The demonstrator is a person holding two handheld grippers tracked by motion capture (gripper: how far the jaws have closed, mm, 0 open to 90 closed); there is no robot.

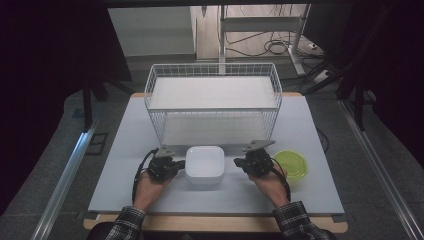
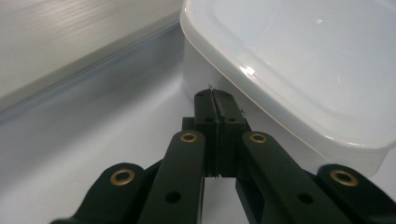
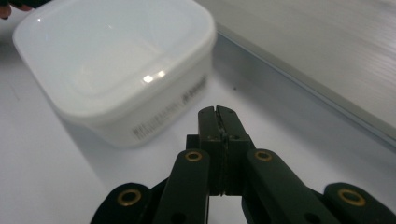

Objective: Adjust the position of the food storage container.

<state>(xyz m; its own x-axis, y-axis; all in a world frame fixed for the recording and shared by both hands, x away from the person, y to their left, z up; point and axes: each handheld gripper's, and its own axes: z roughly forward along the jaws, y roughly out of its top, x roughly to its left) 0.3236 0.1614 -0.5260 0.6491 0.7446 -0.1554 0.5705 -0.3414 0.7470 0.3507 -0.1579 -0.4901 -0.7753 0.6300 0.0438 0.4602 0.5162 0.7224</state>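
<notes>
At the left of the high view, the person's left hand holds the left gripper low over the pale surface, its tip aimed at the left side of the white container. In the left gripper view its two black jaws are pressed flat together with nothing between them, and their tip sits just beside the container's wall, under the overhanging rim; whether it touches cannot be told.

The white container, square with rounded corners and covered by a matching lid, stands on the surface between the two grippers, just in front of the white wire basket, which rests farther back.

To the right of the container, the right hand carries the right gripper, pointing toward the container's right side. In the right gripper view its jaws are also fully closed on nothing, and the tip stops near the container's wall, which bears small dark print, with a strip of bare surface between them.

Farthest right, a round green lid lies flat on the surface, just beside the right hand.
</notes>
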